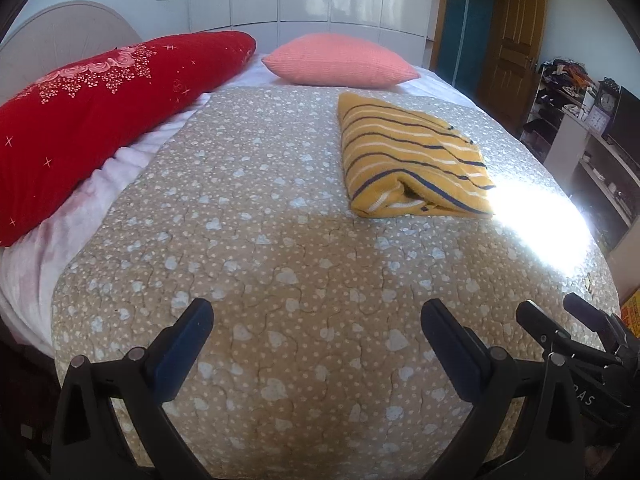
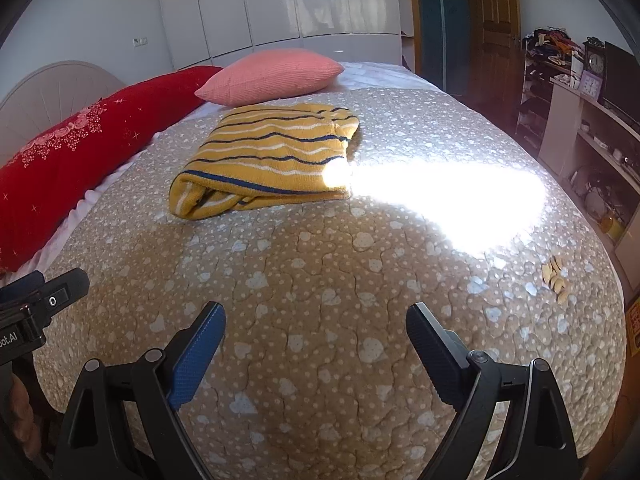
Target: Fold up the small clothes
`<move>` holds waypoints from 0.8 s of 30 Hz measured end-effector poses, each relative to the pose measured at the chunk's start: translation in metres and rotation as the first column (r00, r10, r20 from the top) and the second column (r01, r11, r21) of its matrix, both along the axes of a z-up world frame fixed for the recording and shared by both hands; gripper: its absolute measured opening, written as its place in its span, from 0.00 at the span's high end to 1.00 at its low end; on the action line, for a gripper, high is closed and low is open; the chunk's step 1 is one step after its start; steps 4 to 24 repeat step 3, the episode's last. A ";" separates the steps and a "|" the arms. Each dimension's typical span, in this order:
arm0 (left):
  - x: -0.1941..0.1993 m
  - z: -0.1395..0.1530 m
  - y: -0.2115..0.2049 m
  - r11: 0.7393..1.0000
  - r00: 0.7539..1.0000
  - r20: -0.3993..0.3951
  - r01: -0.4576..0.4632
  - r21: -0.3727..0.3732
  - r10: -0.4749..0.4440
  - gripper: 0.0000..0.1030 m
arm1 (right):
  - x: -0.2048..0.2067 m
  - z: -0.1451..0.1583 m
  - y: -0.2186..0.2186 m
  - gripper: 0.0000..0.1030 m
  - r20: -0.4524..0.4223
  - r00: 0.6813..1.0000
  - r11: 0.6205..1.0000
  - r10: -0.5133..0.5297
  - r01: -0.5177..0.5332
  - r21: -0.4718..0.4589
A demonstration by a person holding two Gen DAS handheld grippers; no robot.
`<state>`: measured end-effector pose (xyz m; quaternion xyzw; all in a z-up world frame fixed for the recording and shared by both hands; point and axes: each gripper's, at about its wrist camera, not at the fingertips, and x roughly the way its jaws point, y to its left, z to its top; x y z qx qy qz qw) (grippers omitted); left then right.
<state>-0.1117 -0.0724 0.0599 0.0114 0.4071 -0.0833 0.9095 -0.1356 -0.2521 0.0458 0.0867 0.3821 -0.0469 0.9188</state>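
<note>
My left gripper (image 1: 316, 312) wide open, empty; right gripper (image 2: 316, 316) same, both low over quilt (image 1: 260, 208). Striped yellow sweater (image 2: 268, 160) lies folded mid-bed, well ahead, below pink pillow (image 2: 272, 74). Knit looks soft, light, floppy; I'd pinch near rolled edge. Red bolster (image 1: 100, 108) left, sun patch (image 2: 440, 196) right, shelves (image 2: 580, 132) beyond.

Your left gripper (image 1: 316, 312) hangs over the quilt (image 1: 256, 240), jaws spread, holding nothing. Folded yellow striped sweater (image 1: 408, 156) lies ahead-right, well apart. Right gripper (image 1: 548, 308) just beside, jaws apart.
</note>
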 end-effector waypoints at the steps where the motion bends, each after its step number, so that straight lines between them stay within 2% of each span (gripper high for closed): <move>1: 0.001 -0.003 -0.002 1.000 1.000 0.000 -0.001 0.005 0.001 0.00 | 0.003 -0.001 0.000 0.08 -0.002 1.000 1.000 0.001 -0.001 0.003; 24: 0.003 -0.007 -0.004 1.000 1.000 -0.004 0.003 0.011 -0.003 0.00 | 0.008 -0.004 -0.001 0.08 -0.004 1.000 1.000 0.002 -0.002 0.008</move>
